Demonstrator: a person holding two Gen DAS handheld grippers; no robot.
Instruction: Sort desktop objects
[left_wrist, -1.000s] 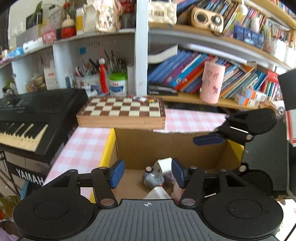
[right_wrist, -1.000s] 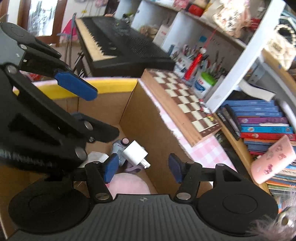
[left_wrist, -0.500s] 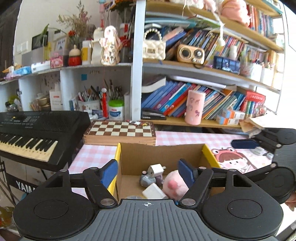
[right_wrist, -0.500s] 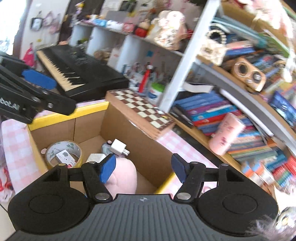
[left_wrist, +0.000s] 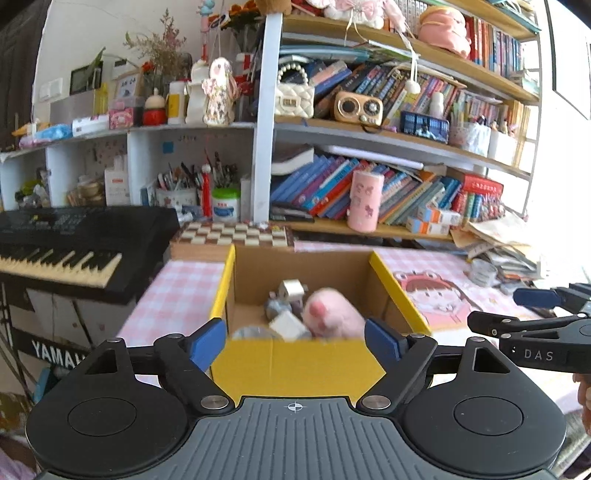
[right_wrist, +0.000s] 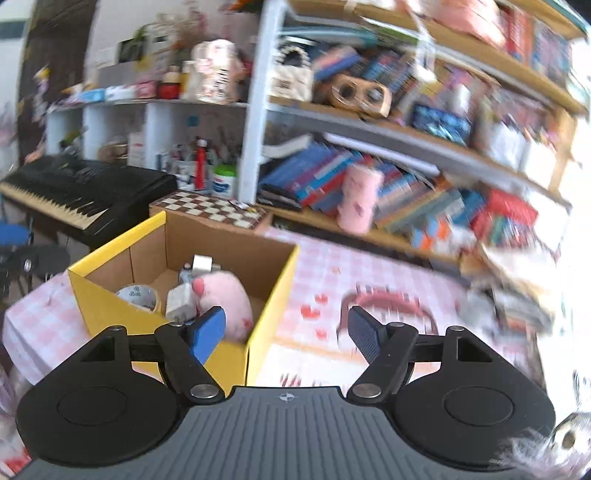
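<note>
Tongs withdrawn; yellow box filled

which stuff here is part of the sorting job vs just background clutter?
Job:
- yellow cardboard box
- in it: pink plush toy, white charger, tape roll
- left gripper and right gripper, jaws opening, nothing between them

Lying about:
- chessboard
- keyboard
- pink cup
- shelf books
</note>
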